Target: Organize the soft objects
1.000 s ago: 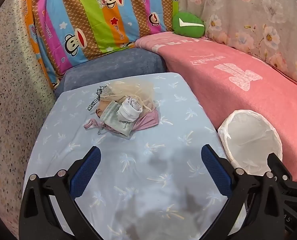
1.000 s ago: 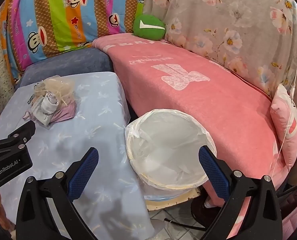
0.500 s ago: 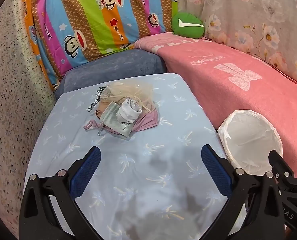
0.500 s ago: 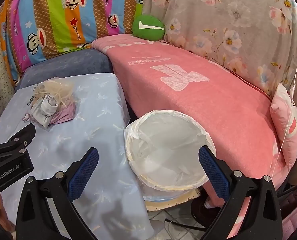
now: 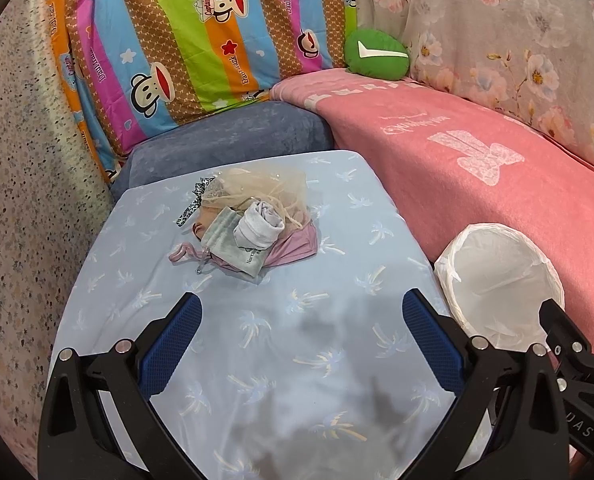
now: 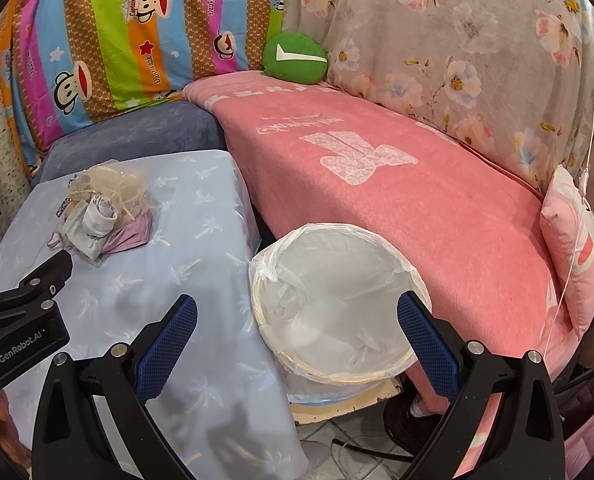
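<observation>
Nearest, the left tool (image 5: 301,336) was spread wide, its blue-padded fingers (image 5: 173,342) holding nothing and hovering above the table (image 5: 281,360), which was covered in a pale blue cloth printed with palm trees. The right tool (image 6: 297,336) was equally wide and empty, poised over the table's right edge and a round bin (image 6: 337,300) lined with a white plastic bag, standing just beside the table.

Beyond the left tool, well apart from its tips, lay the pile of soft objects (image 5: 249,224) toward the table's far side: a rolled white sock (image 5: 259,226) on top, a pale drawstring pouch (image 5: 229,244) under it, a mauve cloth (image 5: 293,246) beneath, and a cream netted piece (image 5: 257,188) behind. From the right tool, the pile lay far off to the left.

Farther back were a grey-blue cushion (image 5: 225,146), a pink blanket (image 6: 377,184) over the sofa seat, a green pillow (image 6: 295,58), and a striped monkey-print cover (image 5: 201,36).
</observation>
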### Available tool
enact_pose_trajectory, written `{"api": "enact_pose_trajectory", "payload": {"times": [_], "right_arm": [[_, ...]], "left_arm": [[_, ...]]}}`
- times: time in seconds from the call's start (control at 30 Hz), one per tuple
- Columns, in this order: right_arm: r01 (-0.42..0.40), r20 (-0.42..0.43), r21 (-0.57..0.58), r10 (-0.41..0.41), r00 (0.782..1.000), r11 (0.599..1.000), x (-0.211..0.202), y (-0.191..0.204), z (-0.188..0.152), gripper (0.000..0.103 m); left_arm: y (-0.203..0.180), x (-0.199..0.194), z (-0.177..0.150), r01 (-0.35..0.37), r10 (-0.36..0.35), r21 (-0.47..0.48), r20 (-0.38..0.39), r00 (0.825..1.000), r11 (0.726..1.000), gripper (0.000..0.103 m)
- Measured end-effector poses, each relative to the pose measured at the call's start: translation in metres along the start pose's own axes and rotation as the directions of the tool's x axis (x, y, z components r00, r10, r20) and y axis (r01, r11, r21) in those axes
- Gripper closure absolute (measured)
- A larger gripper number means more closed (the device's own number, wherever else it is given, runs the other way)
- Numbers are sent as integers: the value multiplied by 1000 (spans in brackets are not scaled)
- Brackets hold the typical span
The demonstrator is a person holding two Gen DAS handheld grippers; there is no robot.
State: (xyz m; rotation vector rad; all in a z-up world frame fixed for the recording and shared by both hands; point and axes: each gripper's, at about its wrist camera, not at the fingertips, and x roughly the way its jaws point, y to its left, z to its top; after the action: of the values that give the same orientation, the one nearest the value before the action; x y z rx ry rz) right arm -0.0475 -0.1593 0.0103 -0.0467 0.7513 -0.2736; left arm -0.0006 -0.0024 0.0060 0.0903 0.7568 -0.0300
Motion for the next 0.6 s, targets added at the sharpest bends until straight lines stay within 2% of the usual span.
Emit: {"api": "enact_pose_trajectory", "payload": {"times": [0.6], "right_arm": [[1,3,3,-1,1000,1000,-1,-1,1,6]], "left_arm": [[-3,-5,6,-2,2,4,12,1000,1000,7]]}}
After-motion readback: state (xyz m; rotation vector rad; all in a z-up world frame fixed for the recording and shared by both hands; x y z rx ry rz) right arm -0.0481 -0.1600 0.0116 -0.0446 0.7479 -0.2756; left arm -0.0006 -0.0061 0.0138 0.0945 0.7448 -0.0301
